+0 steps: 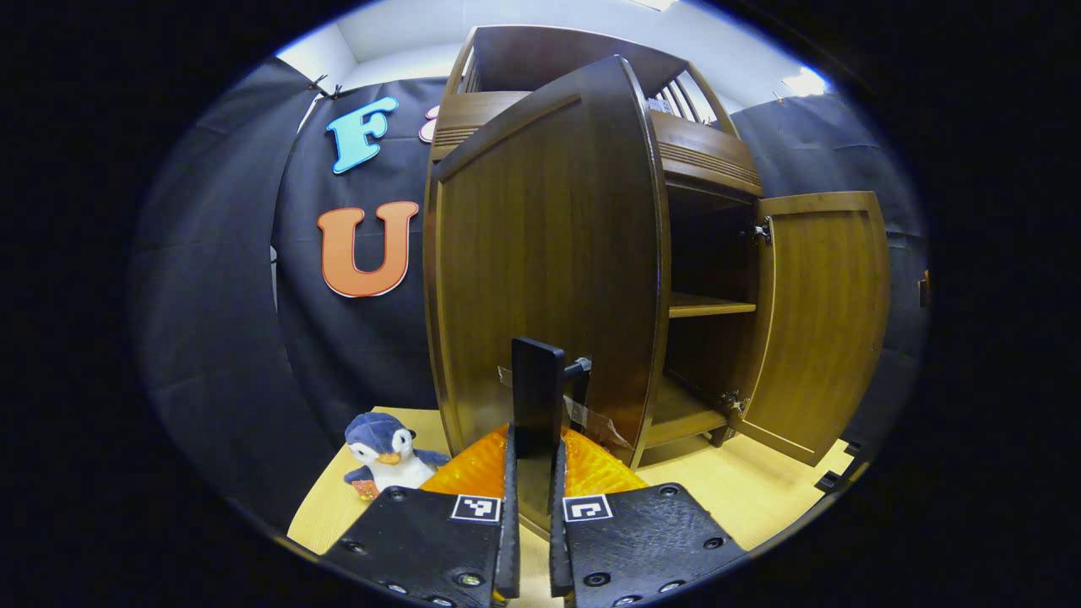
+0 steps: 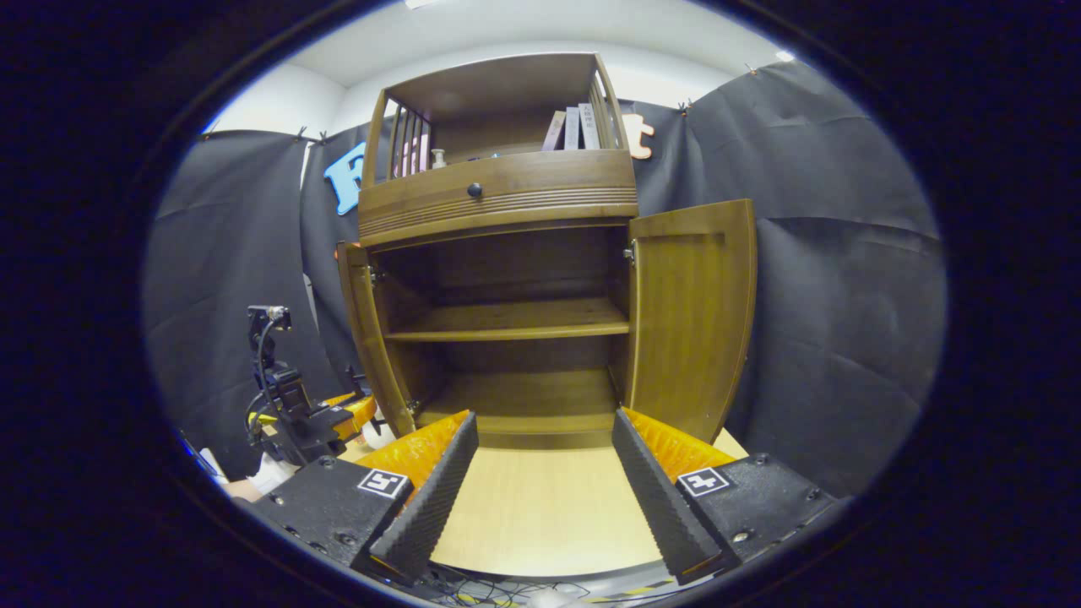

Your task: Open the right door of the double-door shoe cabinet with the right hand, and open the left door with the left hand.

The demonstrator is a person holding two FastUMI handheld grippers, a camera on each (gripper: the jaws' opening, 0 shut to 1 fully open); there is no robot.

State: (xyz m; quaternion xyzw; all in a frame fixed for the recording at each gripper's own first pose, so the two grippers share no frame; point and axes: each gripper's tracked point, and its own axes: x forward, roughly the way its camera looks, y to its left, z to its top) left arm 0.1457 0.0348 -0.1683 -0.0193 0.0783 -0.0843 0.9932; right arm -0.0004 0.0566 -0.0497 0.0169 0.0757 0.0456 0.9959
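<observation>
Left gripper view showed my left gripper [image 1: 534, 397] clamped on the left door's handle [image 1: 538, 384]. My right gripper [image 2: 545, 473] stood wide apart, holding nothing, before the open right door [image 2: 688, 317].

Penguin toy [image 1: 384, 452], books [image 2: 573, 128] on shelf

The right tongs [image 2: 545, 490] gape wide above the bench [image 2: 540, 515], facing the shoe cabinet [image 2: 498, 194] with left door [image 2: 369, 338] and right door [image 2: 688, 317] both open.

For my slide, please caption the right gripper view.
Open hand-held gripper faces brown wooden shoe cabinet, both doors open.
</observation>
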